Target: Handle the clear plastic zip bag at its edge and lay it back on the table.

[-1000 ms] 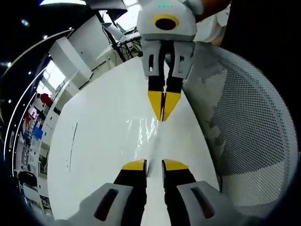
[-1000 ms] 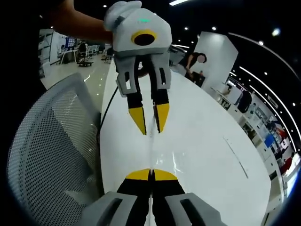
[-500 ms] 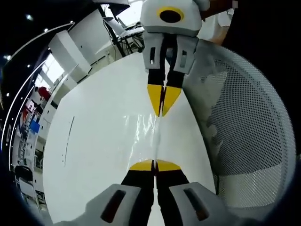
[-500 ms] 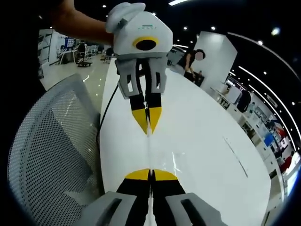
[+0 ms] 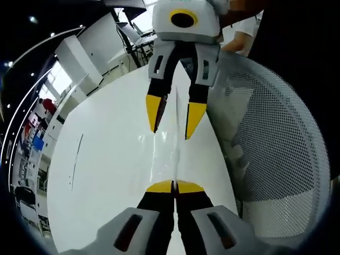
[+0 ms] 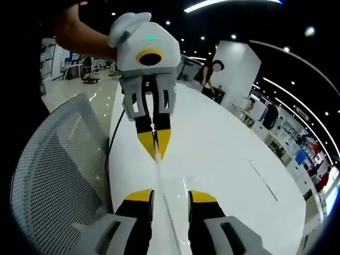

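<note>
The left hand-held gripper [image 5: 173, 186] is clenched on one edge of the clear plastic zip bag [image 5: 164, 154], which lies along the white bench [image 5: 106, 159] edge beside a mesh chair [image 5: 276, 159]. The right hand-held gripper [image 6: 171, 195] is released, jaws straddling the bag.

Yellow-tipped black gripper [image 5: 174, 187], clear glossy bag [image 5: 166, 151], white table [image 5: 106, 159], white perforated mesh chair [image 5: 276, 138].

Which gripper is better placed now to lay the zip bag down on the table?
Left gripper: it is shut on the clear zip bag's edge. The right gripper is open beside it.
</note>
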`<control>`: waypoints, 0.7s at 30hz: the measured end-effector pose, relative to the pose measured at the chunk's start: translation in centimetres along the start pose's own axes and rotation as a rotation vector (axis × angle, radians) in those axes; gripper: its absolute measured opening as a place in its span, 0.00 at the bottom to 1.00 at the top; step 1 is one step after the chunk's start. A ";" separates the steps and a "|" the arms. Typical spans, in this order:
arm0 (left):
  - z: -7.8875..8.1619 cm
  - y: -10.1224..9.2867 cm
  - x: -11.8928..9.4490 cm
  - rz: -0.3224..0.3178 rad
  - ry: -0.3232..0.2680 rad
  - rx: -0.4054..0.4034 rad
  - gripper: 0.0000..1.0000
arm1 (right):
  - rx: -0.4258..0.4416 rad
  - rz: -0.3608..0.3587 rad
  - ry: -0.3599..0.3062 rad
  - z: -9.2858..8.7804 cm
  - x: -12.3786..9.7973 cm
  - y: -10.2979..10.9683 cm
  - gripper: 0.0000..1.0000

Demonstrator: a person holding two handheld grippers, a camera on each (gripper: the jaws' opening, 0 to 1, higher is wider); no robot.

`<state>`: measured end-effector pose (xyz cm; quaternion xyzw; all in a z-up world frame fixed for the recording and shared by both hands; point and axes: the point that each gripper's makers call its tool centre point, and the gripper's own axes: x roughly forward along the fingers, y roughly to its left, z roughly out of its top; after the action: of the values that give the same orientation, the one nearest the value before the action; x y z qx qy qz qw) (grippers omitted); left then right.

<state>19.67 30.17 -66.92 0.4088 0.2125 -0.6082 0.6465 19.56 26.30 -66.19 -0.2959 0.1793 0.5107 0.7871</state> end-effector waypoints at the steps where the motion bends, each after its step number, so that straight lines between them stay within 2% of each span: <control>1: 0.0 0.1 -0.1 0.007 0.002 -0.007 0.00 | -0.001 -0.002 -0.003 0.1 0.0 -0.1 0.27; 21: 0.6 0.7 -0.4 0.027 -0.011 -0.033 0.00 | 0.051 -0.024 -0.083 2.2 -0.2 -1.3 0.25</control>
<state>20.12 29.90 -66.09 0.3975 0.2134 -0.5980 0.6624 20.62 27.21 -63.99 -0.2564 0.1559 0.5084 0.8071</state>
